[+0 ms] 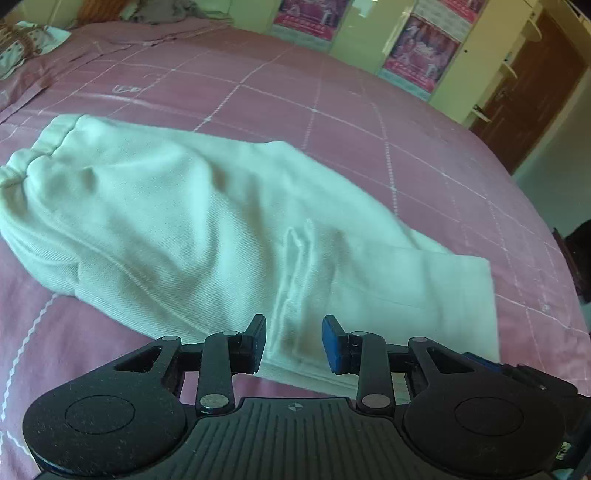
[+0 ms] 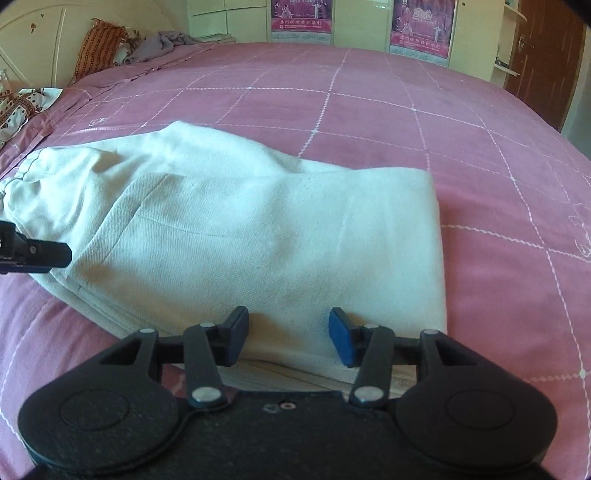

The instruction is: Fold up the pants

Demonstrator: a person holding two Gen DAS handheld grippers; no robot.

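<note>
Looking down along both sets of fingers, I am seeing one pair of pants (image 1: 207, 221), pale cream, lying already folded over on the pink checked bedcover (image 1: 369, 122), near the edge of the bed closest to me. I am holding the left gripper (image 1: 294, 341) just over the near hem, where some edges are lying one on another; its jaws are standing apart and no cloth is pinched between them. I am holding the right gripper (image 2: 289, 338) over the near edge also, closer to the squared right corner, and its jaws are standing apart too, a little wider, with nothing clamped.

I am judging the cloth as a woven cotton, soft and light, but with some body. It is draping and keeping small ridges, so it will sag when I am lifting it and the layers may slide one from another. It is not fragile and it is not slippery. I am thinking the best place to take hold is at the stacked near edge, pinching all the layers together, one gripper toward each end.

Counting: one pair of pants, two grippers, one bed. At the far wall I am seeing two pink posters (image 2: 302, 14), and at the headboard one orange patterned pillow (image 2: 96, 48).
</note>
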